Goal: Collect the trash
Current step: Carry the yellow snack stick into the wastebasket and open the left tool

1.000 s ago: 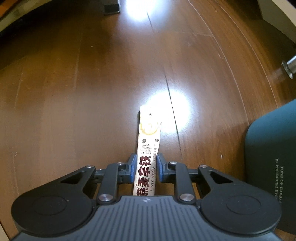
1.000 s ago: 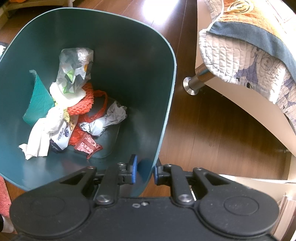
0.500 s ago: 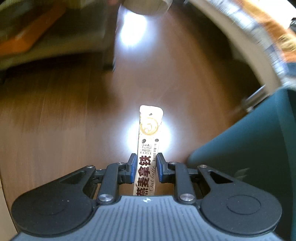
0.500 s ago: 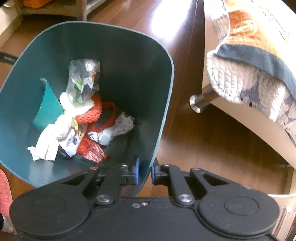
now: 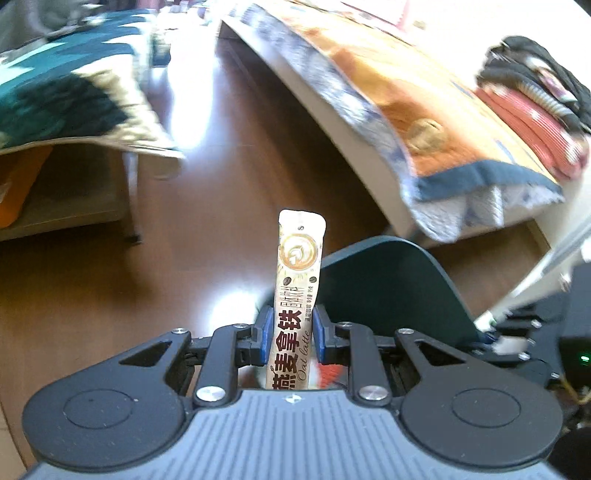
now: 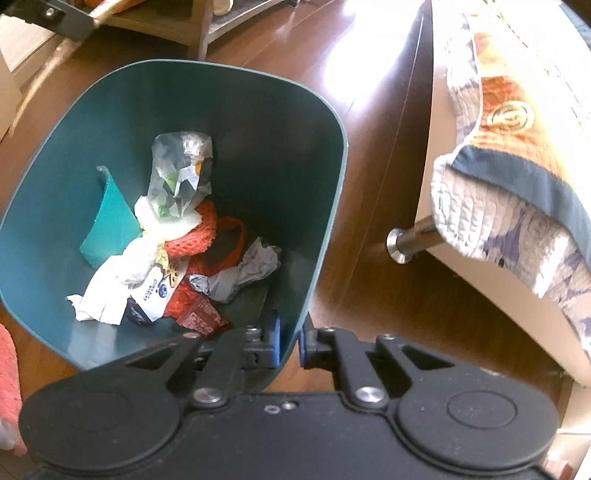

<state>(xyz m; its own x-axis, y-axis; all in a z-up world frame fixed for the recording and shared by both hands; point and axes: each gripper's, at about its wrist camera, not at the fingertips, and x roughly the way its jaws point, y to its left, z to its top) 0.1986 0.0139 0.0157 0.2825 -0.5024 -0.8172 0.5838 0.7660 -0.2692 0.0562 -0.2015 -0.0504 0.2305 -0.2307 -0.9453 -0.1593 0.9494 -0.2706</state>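
My left gripper (image 5: 289,334) is shut on a long beige oat latte sachet (image 5: 297,280), which sticks up between the blue pads. The dark green trash bin (image 5: 391,291) is just ahead and to the right of it. My right gripper (image 6: 289,343) is shut on the bin's rim (image 6: 295,339) at its near right side. Inside the bin (image 6: 258,140) lie crumpled white paper (image 6: 122,280), an orange net (image 6: 195,232), a clear plastic bag (image 6: 181,170), a teal card and red wrappers. The other gripper shows at the top left of the right wrist view (image 6: 55,18).
A sofa with a quilted orange and blue cover (image 6: 517,147) stands right of the bin on a metal leg (image 6: 406,247). A low wooden table (image 5: 74,199) with a patterned cloth stands at the left. The floor is brown wood (image 5: 110,288).
My left gripper has lifted the sachet off the floor and swung up and right toward the bin. My right gripper has kept its hold on the rim, and the bin has shifted slightly.
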